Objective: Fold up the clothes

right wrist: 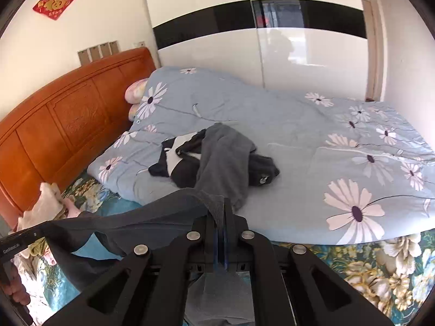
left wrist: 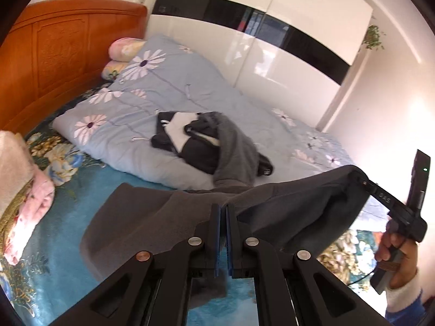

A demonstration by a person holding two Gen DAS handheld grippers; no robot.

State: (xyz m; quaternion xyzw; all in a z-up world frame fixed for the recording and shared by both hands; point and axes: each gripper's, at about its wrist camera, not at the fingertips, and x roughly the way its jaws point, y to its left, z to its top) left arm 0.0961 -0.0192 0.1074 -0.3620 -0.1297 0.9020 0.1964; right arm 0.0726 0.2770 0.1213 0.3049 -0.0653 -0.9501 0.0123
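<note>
A dark grey garment point(left wrist: 152, 217) hangs stretched between both grippers above the bed. My left gripper point(left wrist: 224, 209) is shut on its upper edge, blue pads pressed together. The right gripper point(left wrist: 361, 180) shows at the right of the left wrist view, clamped on the garment's far corner. In the right wrist view my right gripper point(right wrist: 220, 206) is shut on the grey garment point(right wrist: 136, 217), and the left gripper point(right wrist: 35, 235) holds its other end at far left. A long part of the grey cloth point(right wrist: 225, 157) trails back onto the quilt, over a black-and-white garment point(right wrist: 176, 160).
A light blue flowered quilt point(right wrist: 299, 141) covers most of the bed, with a teal floral sheet point(left wrist: 68, 231) below it. Folded pink and cream cloths point(left wrist: 19, 190) lie at the left. An orange wooden headboard point(left wrist: 54, 54) and a white wardrobe point(left wrist: 272, 62) border the bed. A hand point(left wrist: 391, 247) grips the right tool.
</note>
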